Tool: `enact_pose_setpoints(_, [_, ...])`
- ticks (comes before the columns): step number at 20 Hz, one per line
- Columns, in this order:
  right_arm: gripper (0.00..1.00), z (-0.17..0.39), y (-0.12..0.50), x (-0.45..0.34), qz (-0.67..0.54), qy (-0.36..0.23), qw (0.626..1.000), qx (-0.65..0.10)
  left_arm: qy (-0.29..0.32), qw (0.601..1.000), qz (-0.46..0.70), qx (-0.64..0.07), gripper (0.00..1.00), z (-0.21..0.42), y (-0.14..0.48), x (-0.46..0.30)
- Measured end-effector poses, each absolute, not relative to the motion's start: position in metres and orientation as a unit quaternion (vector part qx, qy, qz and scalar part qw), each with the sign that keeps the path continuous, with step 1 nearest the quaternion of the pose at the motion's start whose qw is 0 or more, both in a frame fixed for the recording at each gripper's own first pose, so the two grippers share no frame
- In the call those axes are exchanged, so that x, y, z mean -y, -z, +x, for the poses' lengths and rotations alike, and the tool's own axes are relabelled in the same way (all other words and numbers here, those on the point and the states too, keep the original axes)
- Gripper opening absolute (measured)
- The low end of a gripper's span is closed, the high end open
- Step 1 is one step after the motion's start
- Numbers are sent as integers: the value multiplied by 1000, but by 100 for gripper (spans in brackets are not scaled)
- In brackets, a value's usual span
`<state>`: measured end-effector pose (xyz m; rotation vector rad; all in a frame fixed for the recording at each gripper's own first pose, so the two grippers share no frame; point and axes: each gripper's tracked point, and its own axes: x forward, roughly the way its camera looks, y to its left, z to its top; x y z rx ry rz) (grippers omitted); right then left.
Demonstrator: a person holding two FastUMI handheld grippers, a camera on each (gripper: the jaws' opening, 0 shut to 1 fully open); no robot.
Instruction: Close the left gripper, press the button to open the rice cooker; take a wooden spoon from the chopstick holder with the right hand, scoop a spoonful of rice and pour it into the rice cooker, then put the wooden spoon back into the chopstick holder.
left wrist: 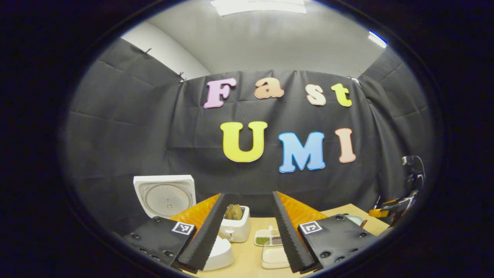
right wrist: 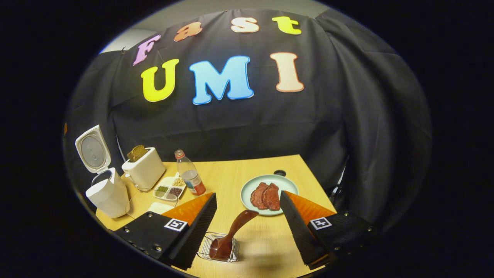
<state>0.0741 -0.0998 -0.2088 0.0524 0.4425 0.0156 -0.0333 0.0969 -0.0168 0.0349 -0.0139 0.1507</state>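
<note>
In the left gripper view, the left gripper (left wrist: 247, 231) has its jaws spread apart above the table (left wrist: 247, 258), the rice cooker (left wrist: 216, 253) lid-up beneath its left finger. In the right gripper view, the right gripper (right wrist: 249, 227) hangs with released jaws over the wooden spoon (right wrist: 231, 235) standing in the wire chopstick holder (right wrist: 216, 251).

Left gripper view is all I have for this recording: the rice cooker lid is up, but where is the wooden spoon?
Observer: In the right gripper view, the wooden spoon stands tilted in the wire chopstick holder, near the table's front edge.
Operator: Is the right gripper gripping it?
Observer: No. The right gripper is open, with one finger on either side of the spoon and neither touching it.
Operator: What lies past the holder?
Observer: A pale plate with two reddish slices on it.
</note>
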Motion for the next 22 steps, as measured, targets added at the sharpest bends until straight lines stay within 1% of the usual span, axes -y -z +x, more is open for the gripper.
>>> enact_pose_setpoints(3, [100, 81, 244, 107, 44, -3, 967, -253, -68, 997, 19, -2, 84, -32, 21, -85])
enact_pose_setpoints(4, [98, 83, 252, 107, 53, -5, 963, -263, -67, 998, 19, -2, 84, -32, 18, -81])
enact_pose_setpoints(5, [95, 85, 261, 105, 62, -9, 960, -272, -69, 997, 21, -2, 84, -32, 17, -79])
enact_pose_setpoints(6, [88, 88, 268, 102, 68, -15, 957, -282, -71, 997, 25, -6, 84, -32, 19, -77])
enact_pose_setpoints(7, [88, 89, 277, 100, 71, -20, 953, -292, -71, 997, 29, -11, 84, -31, 23, -76])
enact_pose_setpoints(8, [82, 90, 283, 98, 77, -27, 950, -303, -72, 997, 32, -17, 84, -32, 25, -74])
enact_pose_setpoints(11, [77, 92, 292, 87, 102, -51, 940, -321, -79, 996, 35, -25, 84, -33, 27, -68])
enact_pose_setpoints(12, [78, 92, 294, 87, 104, -57, 939, -324, -80, 996, 33, -27, 84, -34, 27, -64])
enact_pose_setpoints(13, [71, 91, 294, 82, 113, -67, 937, -323, -80, 996, 29, -28, 84, -35, 30, -58])
enact_pose_setpoints(14, [48, 93, 293, 75, 127, -79, 934, -323, -83, 996, 29, -30, 84, -36, 30, -56])
enact_pose_setpoints(15, [40, 91, 292, 69, 145, -91, 932, -321, -86, 995, 31, -33, 84, -38, 32, -54])
enact_pose_setpoints(16, [26, 87, 290, 67, 155, -92, 929, -322, -87, 995, 33, -36, 84, -38, 33, -52])
enact_pose_setpoints(17, [26, 85, 286, 64, 168, -94, 928, -320, -86, 995, 35, -39, 84, -39, 36, -47])
enact_pose_setpoints(18, [12, 85, 284, 62, 174, -96, 926, -321, -84, 995, 35, -40, 84, -40, 38, -43])
enact_pose_setpoints(20, [12, 77, 275, 58, 172, -97, 929, -312, -76, 996, 34, -42, 84, -40, 40, -37])
enact_pose_setpoints(21, [7, 77, 274, 55, 167, -96, 933, -304, -71, 996, 34, -41, 83, -40, 42, -36])
enact_pose_setpoints(22, [6, 74, 272, 54, 166, -95, 934, -303, -66, 997, 34, -37, 83, -39, 41, -36])
